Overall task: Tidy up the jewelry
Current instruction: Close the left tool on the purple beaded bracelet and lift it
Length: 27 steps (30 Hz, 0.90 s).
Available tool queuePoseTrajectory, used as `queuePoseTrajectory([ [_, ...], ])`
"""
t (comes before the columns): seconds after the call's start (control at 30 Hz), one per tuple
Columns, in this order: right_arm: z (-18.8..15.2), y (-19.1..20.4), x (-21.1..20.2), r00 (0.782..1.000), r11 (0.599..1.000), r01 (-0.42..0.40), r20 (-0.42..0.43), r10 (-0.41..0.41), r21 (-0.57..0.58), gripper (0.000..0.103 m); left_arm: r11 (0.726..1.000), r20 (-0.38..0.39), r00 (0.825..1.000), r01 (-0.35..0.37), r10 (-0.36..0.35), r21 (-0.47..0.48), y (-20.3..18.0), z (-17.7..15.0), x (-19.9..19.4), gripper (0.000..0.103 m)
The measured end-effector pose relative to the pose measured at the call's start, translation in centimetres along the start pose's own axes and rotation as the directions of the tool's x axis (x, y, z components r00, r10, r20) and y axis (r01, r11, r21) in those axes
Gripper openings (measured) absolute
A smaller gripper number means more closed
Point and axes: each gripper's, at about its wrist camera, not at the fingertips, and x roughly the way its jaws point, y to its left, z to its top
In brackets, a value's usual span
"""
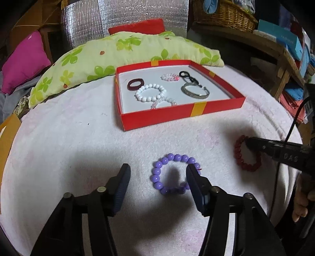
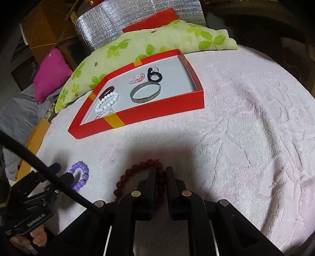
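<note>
A purple bead bracelet (image 1: 173, 175) lies on the pale pink cloth. My left gripper (image 1: 157, 175) is open, its right finger over the bracelet's right side. A dark red bead bracelet (image 2: 137, 177) lies to the right; it also shows in the left wrist view (image 1: 246, 155). My right gripper (image 2: 161, 173) is shut on its right side. The red box (image 1: 216, 105) holds a white bead bracelet (image 1: 150, 92), a silver bangle (image 1: 195, 91), a dark red ring (image 1: 134, 84), a small pink bracelet (image 1: 170, 76) and a black hair tie (image 1: 187, 75).
A green flowered pillow (image 1: 118, 53) lies behind the box, a magenta cushion (image 1: 23, 61) at the far left. Shelves with a wicker basket (image 1: 224, 13) stand at the right. The cloth (image 2: 246, 137) stretches wide to the right of the box.
</note>
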Motion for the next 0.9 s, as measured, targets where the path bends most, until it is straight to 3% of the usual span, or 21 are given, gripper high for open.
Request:
queuePoseTrajectory([
  [0.5,-0.2,-0.1,0.0,1.0,1.0,-0.019,0.004,0.019,0.005,0.013,0.999,-0.044,0.999,0.014,-0.013,0.032,-0.9,-0.7,0.7,0.065],
  [0.9,-0.3,-0.7,-0.2,0.999,0.998,-0.048,0.002,0.048,0.038,0.013,1.0,-0.069,0.997,0.018,-0.018,0.002,-0.9,-0.9,1.6,0.065],
])
